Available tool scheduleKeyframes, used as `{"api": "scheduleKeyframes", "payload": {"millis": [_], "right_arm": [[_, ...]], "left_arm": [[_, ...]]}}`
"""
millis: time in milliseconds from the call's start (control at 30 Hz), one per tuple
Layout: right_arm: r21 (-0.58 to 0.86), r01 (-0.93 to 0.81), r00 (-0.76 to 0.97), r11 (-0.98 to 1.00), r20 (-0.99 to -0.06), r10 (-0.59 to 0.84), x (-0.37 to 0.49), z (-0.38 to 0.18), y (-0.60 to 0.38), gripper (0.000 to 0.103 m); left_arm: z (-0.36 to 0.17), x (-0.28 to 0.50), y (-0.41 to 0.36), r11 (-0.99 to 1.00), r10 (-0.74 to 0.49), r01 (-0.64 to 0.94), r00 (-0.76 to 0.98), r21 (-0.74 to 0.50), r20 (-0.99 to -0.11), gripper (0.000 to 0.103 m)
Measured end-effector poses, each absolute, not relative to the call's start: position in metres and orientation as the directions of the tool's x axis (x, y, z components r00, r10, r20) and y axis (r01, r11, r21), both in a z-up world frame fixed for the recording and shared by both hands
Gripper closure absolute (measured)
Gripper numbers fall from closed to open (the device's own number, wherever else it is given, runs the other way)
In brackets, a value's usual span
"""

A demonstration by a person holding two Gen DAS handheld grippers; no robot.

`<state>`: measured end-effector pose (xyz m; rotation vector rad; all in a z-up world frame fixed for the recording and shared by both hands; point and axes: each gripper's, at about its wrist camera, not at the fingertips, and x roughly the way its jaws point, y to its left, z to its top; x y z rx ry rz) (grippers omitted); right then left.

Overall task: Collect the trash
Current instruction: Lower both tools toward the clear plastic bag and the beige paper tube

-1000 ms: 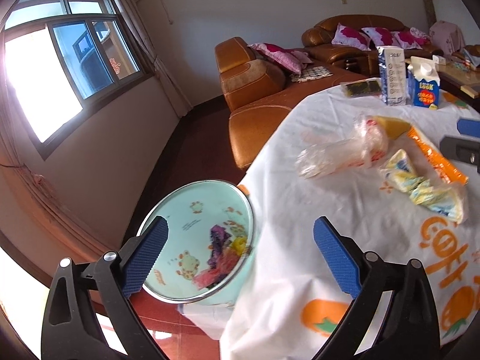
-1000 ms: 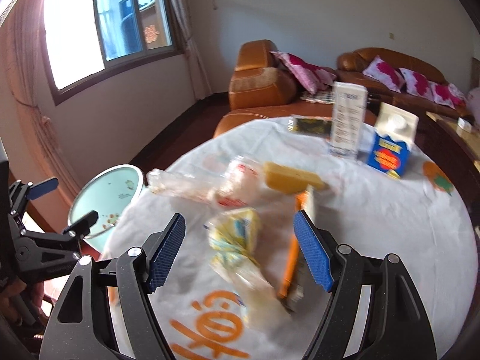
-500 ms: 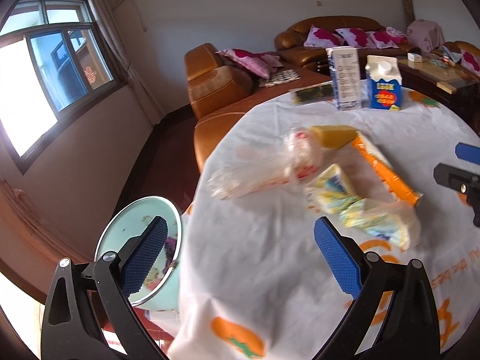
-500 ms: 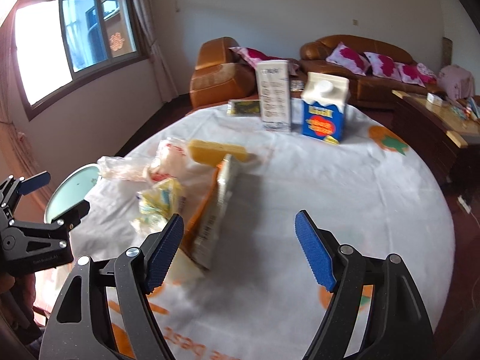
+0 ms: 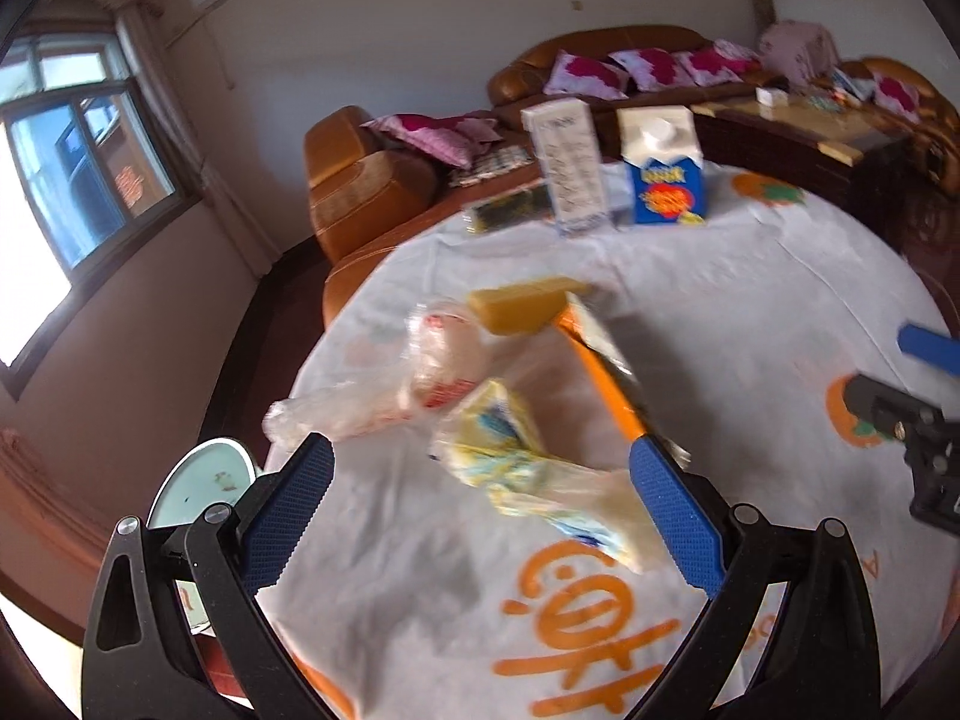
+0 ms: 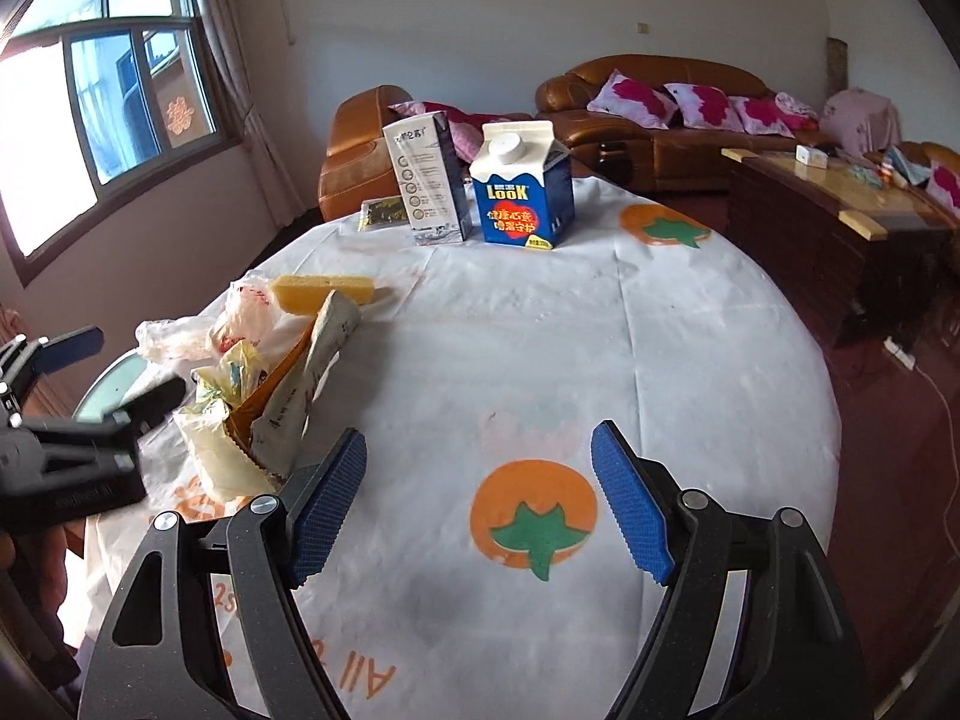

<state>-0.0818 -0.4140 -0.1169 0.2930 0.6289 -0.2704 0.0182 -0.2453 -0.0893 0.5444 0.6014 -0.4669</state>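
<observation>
While both jaws stand spread and empty, the left hand-held gripper (image 5: 480, 516) should straddle the yellow wrapper (image 5: 516, 462) just ahead, then pinch low.

Left gripper (image 5: 480, 516) tilted downward, blue-padded fingers (image 5: 288, 507) spread wide, nothing clamped between the pads. Right gripper (image 6: 477, 501) likewise angled down, jaws standing wide apart and gripping nothing. Seen from the right wrist, left gripper's black frame at the far left edge, one blue fingertip (image 6: 66, 347) jutting out. Seen from the left wrist, right gripper at the far right edge, blue pad (image 5: 930, 347) above dark body
</observation>
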Motion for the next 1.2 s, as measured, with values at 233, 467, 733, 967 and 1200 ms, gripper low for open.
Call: {"api": "scheduleKeyframes", "payload": {"millis": [233, 467, 733, 967, 1200], "right_arm": [[0.214, 0.339, 0.788, 0.916, -0.597, -0.151, -0.087, -0.121, -0.419, 0.023], [0.235, 0.339, 0.791, 0.911, -0.595, -0.141, -0.089, -0.126, -0.418, 0.023], [0.23, 0.343, 0.795, 0.91, -0.588, -0.151, -0.09, -0.128, -0.415, 0.023], [0.238, 0.364, 0.8, 0.901, -0.575, -0.172, -0.097, -0.126, -0.42, 0.019], [0.242, 0.363, 0.801, 0.9, -0.574, -0.169, -0.097, -0.128, -0.419, 0.019]], "left_arm": [[-0.109, 0.019, -0.227, 0.731, -0.17, 0.538, 0.739, 0.42, -0.652, 0.005], [-0.116, 0.048, -0.18, 0.748, -0.012, 0.416, 0.787, 0.517, -0.616, 0.006], [-0.082, 0.045, -0.177, 0.82, -0.078, 0.401, 0.786, 0.409, -0.614, 0.006], [-0.081, 0.024, -0.24, 0.783, -0.188, 0.498, 0.761, 0.373, -0.62, 0.006], [-0.123, 0.028, -0.244, 0.725, -0.111, 0.517, 0.74, 0.455, -0.664, 0.005]]}}
